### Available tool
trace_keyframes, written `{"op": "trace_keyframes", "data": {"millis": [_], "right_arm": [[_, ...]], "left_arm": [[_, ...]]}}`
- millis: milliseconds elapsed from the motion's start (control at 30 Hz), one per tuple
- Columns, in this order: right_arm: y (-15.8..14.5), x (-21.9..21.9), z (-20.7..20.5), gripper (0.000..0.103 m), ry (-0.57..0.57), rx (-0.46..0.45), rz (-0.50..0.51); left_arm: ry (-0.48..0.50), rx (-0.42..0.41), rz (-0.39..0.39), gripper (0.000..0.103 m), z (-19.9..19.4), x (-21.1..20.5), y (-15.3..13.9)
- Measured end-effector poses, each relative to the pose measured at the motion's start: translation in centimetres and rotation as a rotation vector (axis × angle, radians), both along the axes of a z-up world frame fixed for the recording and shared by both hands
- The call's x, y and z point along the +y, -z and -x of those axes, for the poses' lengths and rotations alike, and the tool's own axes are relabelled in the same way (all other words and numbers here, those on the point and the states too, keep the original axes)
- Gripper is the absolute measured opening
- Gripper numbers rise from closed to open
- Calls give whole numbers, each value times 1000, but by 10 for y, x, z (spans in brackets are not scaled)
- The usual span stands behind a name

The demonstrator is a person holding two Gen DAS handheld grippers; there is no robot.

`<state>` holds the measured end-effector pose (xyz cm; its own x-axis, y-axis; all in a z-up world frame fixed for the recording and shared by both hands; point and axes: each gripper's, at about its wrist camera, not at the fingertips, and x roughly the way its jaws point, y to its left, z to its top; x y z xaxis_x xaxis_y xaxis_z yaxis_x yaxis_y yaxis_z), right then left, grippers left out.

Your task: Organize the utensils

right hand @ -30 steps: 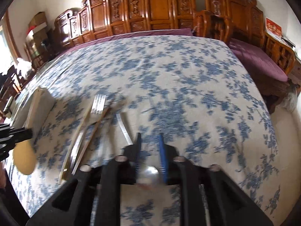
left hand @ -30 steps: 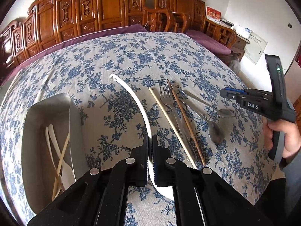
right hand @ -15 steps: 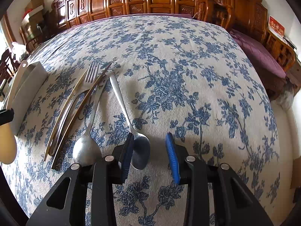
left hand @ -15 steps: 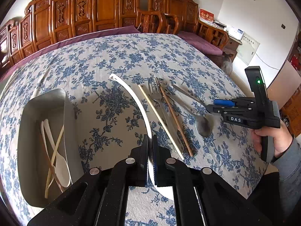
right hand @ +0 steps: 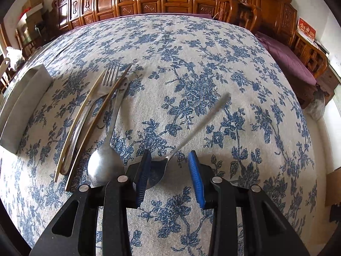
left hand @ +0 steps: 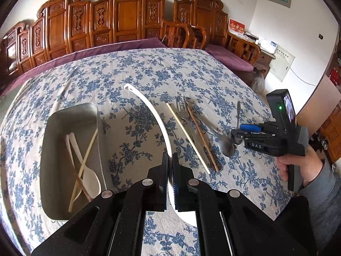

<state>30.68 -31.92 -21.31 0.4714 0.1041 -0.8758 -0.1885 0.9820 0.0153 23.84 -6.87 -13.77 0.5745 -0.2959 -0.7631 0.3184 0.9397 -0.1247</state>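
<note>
So the left gripper [left hand: 169, 170] is clamped on the white ladle [left hand: 153, 115], beside the tray [left hand: 70, 111]. Meanwhile the right gripper [right hand: 169, 170] has just been opening, jaws apart, a spoon [right hand: 157, 170] between them against the left pad.

Tray [left hand: 93, 108] left of fork [left hand: 183, 111]; spoons [right hand: 105, 164] right of chopsticks [left hand: 187, 138]

Background stuff around the room
Carved wooden chairs [left hand: 127, 21] line the wall, purple cushion [left hand: 230, 57] on the bench, blue floral tablecloth [right hand: 191, 64] covering the surface.
</note>
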Motion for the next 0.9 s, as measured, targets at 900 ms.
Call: {"op": "trace_keyframes", "data": {"millis": [900], "right_arm": [[-21,-27,6,0,85,-54,-78]], "left_arm": [[-53,-23,-1,3,5,28,-11]]}}
